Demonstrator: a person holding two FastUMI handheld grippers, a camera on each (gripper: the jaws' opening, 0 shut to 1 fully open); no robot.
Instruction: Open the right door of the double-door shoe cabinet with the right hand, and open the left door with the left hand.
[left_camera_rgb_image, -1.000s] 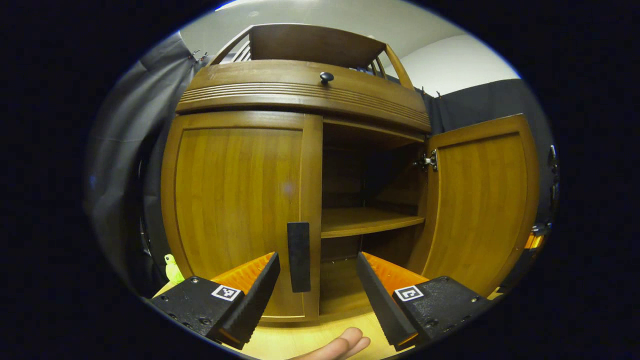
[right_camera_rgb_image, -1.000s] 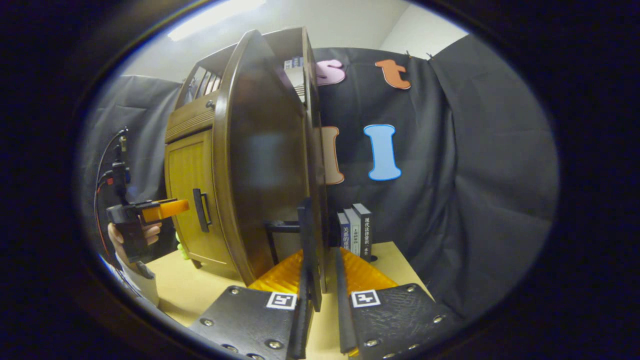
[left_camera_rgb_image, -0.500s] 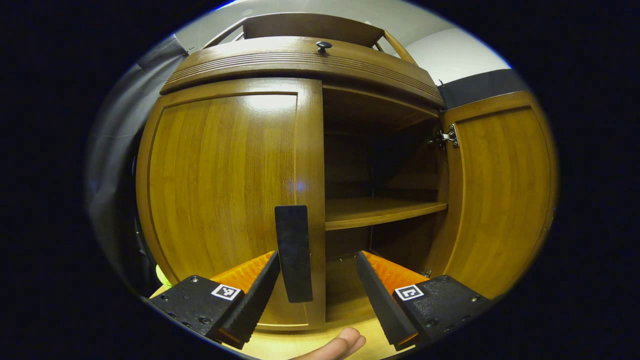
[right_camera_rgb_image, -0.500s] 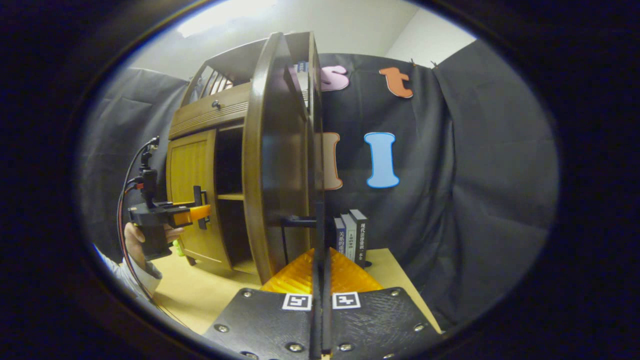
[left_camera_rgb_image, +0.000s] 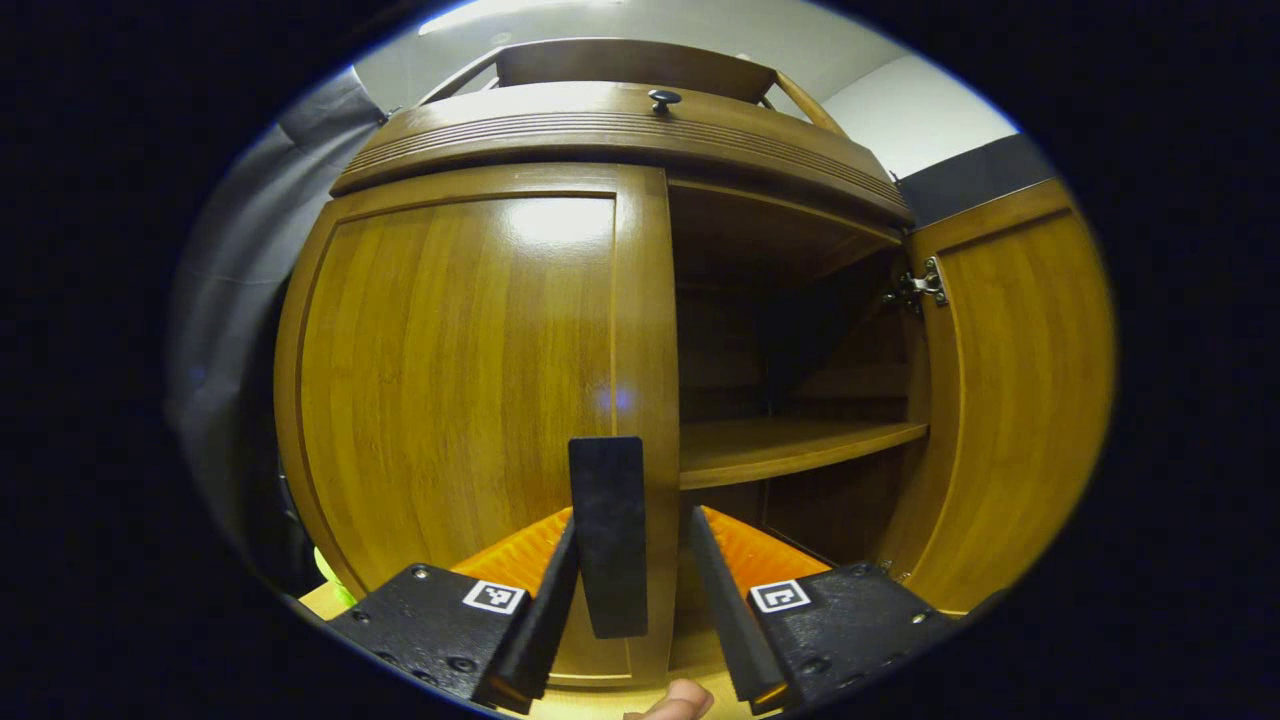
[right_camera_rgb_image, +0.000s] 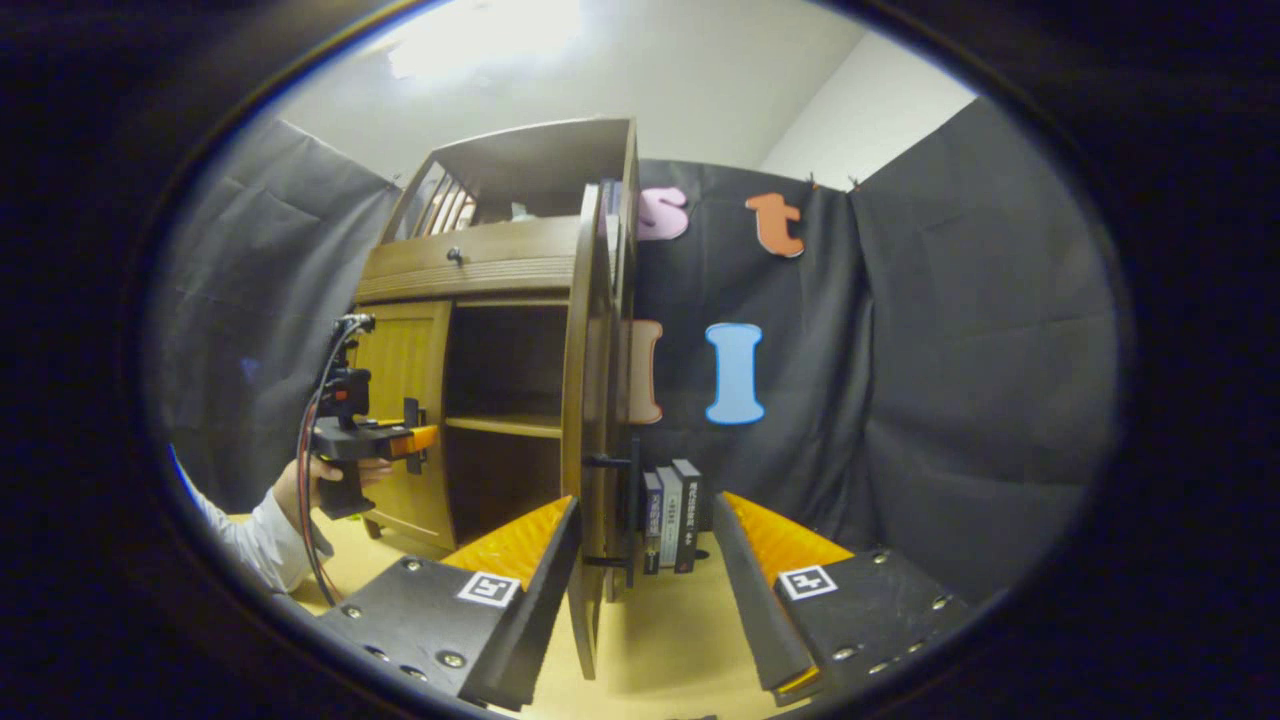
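Observation:
The wooden shoe cabinet's left door (left_camera_rgb_image: 460, 370) is closed. Its black handle (left_camera_rgb_image: 608, 535) stands between the fingers of my left gripper (left_camera_rgb_image: 635, 520), which is open. The left finger is right against the handle and a gap remains on the right side. The right door (left_camera_rgb_image: 1010, 380) is swung wide open, baring an inner shelf (left_camera_rgb_image: 790, 445). In the right gripper view that right door (right_camera_rgb_image: 590, 400) is edge-on, with its handle (right_camera_rgb_image: 630, 500) just ahead of my open right gripper (right_camera_rgb_image: 645, 505), apart from both fingers. Farther off, the left gripper (right_camera_rgb_image: 380, 440), held by a hand, is at the left door's handle (right_camera_rgb_image: 412, 435).
Several books (right_camera_rgb_image: 670, 515) stand on the tan table (right_camera_rgb_image: 680, 640) behind the open right door. A drawer with a dark knob (left_camera_rgb_image: 663, 98) tops the cabinet. A small green object (left_camera_rgb_image: 330, 575) lies at the cabinet's left foot. Black cloth surrounds the booth.
My right gripper opened, let go of the right door's handle and drew back. My left gripper moved closer and its fingers narrowed around the left door's handle.

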